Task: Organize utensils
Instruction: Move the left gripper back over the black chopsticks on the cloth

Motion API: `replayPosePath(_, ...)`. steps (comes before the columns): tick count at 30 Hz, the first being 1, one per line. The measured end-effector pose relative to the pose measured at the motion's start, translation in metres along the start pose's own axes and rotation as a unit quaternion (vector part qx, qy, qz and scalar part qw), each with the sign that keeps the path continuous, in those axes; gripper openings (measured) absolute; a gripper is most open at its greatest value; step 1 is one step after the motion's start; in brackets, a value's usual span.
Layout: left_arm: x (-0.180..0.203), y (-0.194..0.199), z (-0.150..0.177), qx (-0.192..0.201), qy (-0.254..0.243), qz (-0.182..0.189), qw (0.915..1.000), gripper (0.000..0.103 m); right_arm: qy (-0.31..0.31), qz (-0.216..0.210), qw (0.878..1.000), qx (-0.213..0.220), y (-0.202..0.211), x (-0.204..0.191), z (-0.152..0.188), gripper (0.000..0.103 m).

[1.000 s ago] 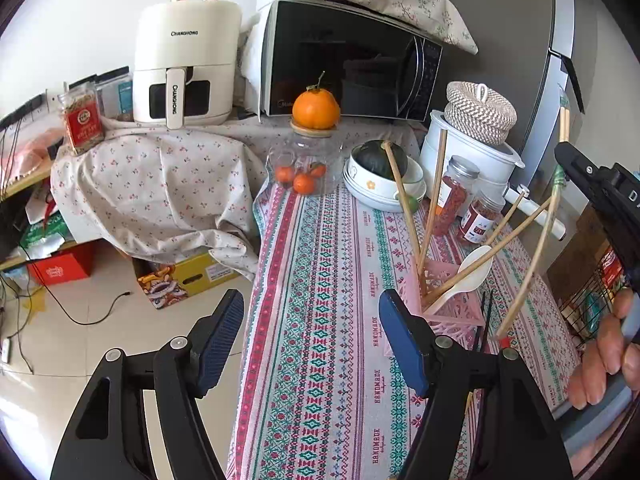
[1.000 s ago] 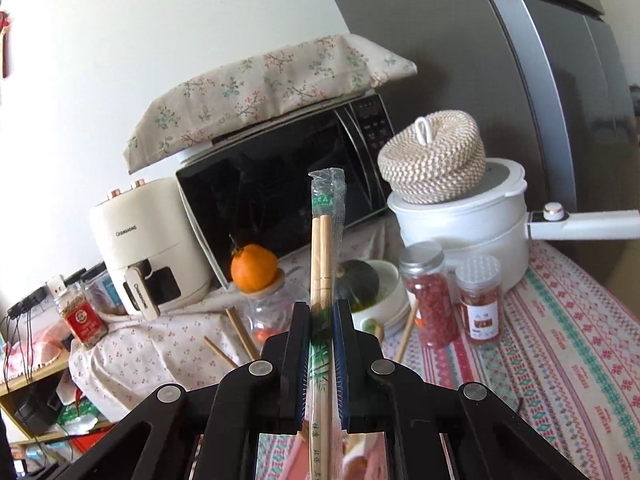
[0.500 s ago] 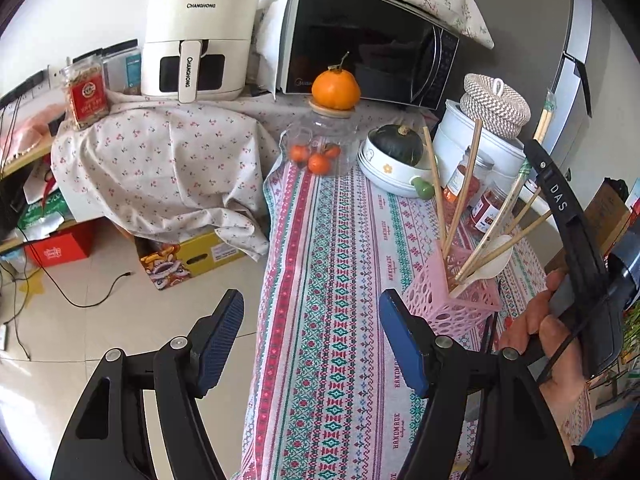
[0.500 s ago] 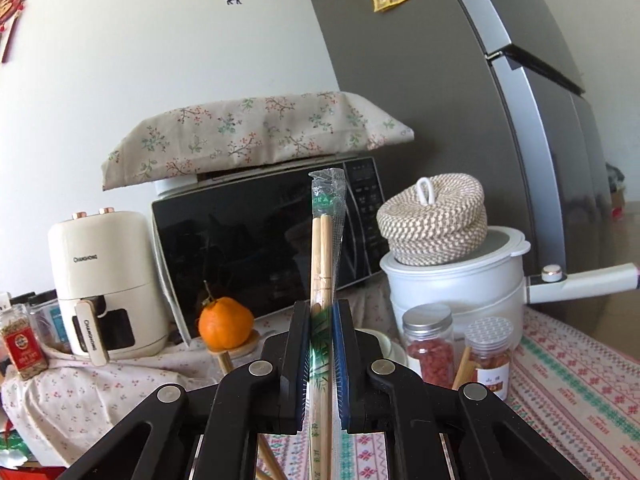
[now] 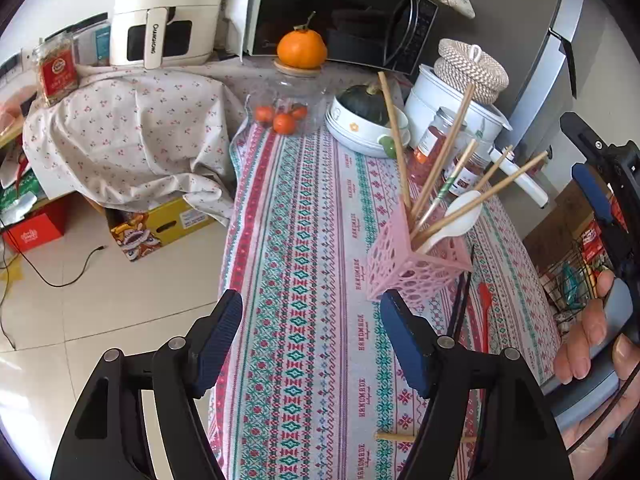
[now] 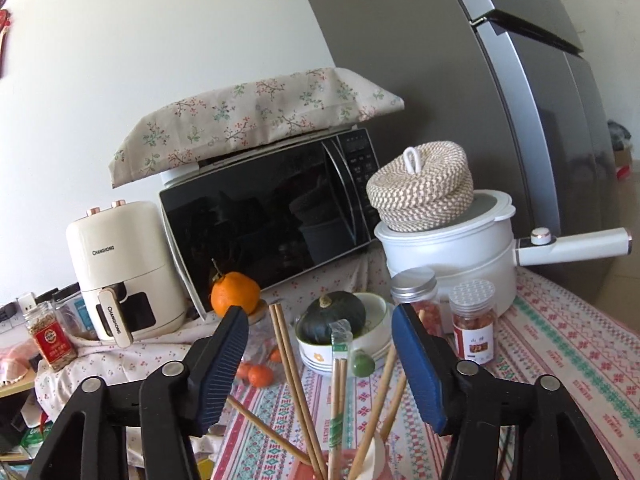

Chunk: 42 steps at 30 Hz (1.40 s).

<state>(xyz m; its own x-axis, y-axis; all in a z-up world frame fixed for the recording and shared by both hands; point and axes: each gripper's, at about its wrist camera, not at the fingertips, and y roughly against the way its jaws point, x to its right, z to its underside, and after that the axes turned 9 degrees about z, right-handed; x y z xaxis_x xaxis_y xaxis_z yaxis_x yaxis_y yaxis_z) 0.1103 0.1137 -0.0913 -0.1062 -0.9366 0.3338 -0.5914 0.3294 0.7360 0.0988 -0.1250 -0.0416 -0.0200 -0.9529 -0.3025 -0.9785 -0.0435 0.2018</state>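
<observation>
- Wrapped chopsticks [image 6: 339, 380], clamped in the right gripper [image 6: 320, 360] a second ago, are now standing loose in the pink holder [image 5: 404, 268] among the other chopsticks [image 5: 394, 140] and a white spoon [image 5: 460, 212].
- Its jaws have just been opening and are gaping wide, touching nothing.
- The left gripper [image 5: 312, 340] is hovering wide open and empty over the patterned tablecloth [image 5: 304, 216], near the holder.
- A red utensil [image 5: 485, 312] is lying on the cloth just beside the holder.

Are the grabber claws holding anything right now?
No. The right gripper has just opened, letting the wrapped chopsticks stand in the pink holder. The left gripper is open and empty too.
</observation>
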Motion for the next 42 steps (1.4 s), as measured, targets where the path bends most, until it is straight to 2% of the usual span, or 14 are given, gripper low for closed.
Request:
replayPosePath(4,0.017,-0.006,0.011,-0.024,-0.029,0.008,0.9993,0.077,0.022,0.008,0.999,-0.046,0.013,0.019,-0.01,0.074)
replayPosePath(8,0.026,-0.016,0.019,-0.053,-0.03,0.02,0.9979,0.077,0.047,0.022,0.994,-0.093,0.025,0.044,-0.013,0.078)
replayPosePath(14,0.049,-0.029,0.032,-0.087,-0.053,0.029,0.9944,0.077,0.061,0.039,0.983,-0.171,0.037,0.082,-0.006,0.083)
replayPosePath(22,0.083,-0.047,0.047,-0.116,-0.095,0.043,0.9878,0.077,0.057,0.06,0.97,-0.23,0.037,0.124,0.009,0.09)
replayPosePath(24,0.092,-0.053,0.049,-0.126,-0.102,0.048,0.9856,0.077,0.054,0.07,0.962,-0.26,0.029,0.133,0.015,0.091)
replayPosePath(29,0.119,-0.071,0.05,-0.139,-0.127,0.054,0.9807,0.076,0.037,0.095,0.931,-0.35,0.002,0.158,0.031,0.091)
replayPosePath(30,0.124,-0.076,0.05,-0.143,-0.126,0.057,0.9801,0.07,0.033,0.099,0.925,-0.365,-0.002,0.164,0.034,0.091)
replayPosePath(31,0.129,-0.08,0.051,-0.147,-0.124,0.06,0.9795,0.056,0.028,0.102,0.92,-0.379,-0.006,0.17,0.037,0.091)
replayPosePath(34,0.148,-0.096,0.051,-0.152,-0.136,0.062,0.977,0.032,0.025,0.103,0.907,-0.409,-0.016,0.186,0.042,0.091)
replayPosePath(37,0.171,-0.113,0.047,-0.144,-0.169,0.041,0.9741,0.021,0.032,0.113,0.901,-0.417,-0.023,0.199,0.042,0.091)
replayPosePath(42,0.2,-0.152,0.034,-0.14,-0.189,0.014,0.9719,0.015,0.037,0.112,0.9,-0.421,-0.031,0.213,0.038,0.091)
